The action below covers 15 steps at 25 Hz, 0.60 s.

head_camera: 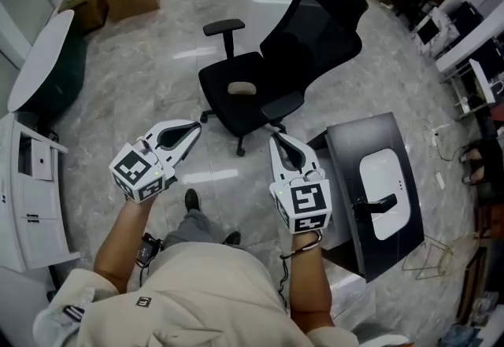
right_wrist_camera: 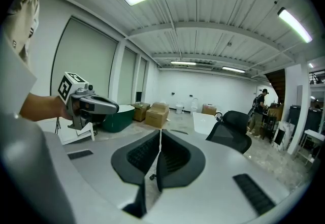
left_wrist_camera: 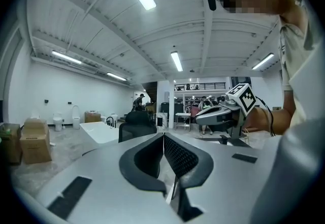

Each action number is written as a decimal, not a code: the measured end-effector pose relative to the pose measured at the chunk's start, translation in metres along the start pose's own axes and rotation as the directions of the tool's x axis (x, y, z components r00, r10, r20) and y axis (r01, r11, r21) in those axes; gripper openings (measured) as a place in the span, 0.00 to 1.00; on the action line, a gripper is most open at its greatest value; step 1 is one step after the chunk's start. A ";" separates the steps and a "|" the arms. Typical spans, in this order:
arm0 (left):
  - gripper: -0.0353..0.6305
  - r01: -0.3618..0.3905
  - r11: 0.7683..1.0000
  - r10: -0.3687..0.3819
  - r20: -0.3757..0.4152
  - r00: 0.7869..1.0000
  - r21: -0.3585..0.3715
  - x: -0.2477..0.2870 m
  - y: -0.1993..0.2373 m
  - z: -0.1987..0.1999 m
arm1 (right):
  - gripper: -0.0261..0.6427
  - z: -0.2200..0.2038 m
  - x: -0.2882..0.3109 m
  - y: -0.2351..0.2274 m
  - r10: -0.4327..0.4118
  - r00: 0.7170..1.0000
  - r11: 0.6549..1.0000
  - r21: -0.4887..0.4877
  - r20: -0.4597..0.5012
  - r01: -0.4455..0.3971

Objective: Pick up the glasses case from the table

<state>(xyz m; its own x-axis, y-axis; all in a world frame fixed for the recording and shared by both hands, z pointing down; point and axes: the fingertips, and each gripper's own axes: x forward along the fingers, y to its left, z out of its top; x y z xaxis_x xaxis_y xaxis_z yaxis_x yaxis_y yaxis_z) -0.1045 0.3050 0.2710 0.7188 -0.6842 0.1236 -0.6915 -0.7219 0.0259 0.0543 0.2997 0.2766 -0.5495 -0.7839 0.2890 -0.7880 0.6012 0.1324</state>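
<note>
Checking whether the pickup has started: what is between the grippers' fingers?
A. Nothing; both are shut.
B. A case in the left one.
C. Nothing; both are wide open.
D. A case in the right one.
A: the left gripper and the right gripper each show their fingers closed tip to tip with nothing between them, held in the air near the office chair.

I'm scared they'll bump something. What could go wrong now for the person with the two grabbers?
1. The black office chair stands just ahead of the left gripper and right gripper, so a step forward might knock it.
2. Both grippers are shut with nothing between the jaws. They would need opening before any grab.
3. The dark table sits off to the right and neither gripper points at it, so a hurried reach may miss.
</note>
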 end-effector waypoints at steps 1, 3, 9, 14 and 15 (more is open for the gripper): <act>0.08 0.010 1.000 -0.010 -0.001 1.000 -0.004 0.004 0.009 -0.002 | 0.08 0.000 0.007 -0.001 -0.009 1.000 1.000 0.000 -0.008 0.009; 0.08 0.031 0.999 -0.031 0.001 1.000 -0.012 0.014 0.028 -0.003 | 0.08 0.002 0.023 -0.006 -0.036 0.999 0.999 -0.005 -0.026 0.036; 0.08 0.095 0.995 -0.094 0.018 0.995 -0.021 0.037 0.085 0.007 | 0.08 0.016 0.063 -0.023 -0.122 0.991 0.993 -0.002 -0.058 0.122; 0.08 0.147 0.989 -0.147 0.024 0.989 -0.025 0.055 0.122 0.006 | 0.08 0.023 0.095 -0.028 -0.166 0.983 0.986 0.008 -0.076 0.167; 0.08 0.159 0.987 -0.158 0.025 0.987 -0.027 0.058 0.128 0.005 | 0.08 0.024 0.101 -0.029 -0.175 0.981 0.984 0.009 -0.081 0.176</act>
<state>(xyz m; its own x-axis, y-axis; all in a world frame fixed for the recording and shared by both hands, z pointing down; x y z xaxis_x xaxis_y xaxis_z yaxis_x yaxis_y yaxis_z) -0.1515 0.1724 0.2760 0.8208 -0.5636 0.0931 -0.5701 -0.8184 0.0722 0.0148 0.1997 0.2796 -0.3790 -0.8616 0.3375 -0.8748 0.4526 0.1730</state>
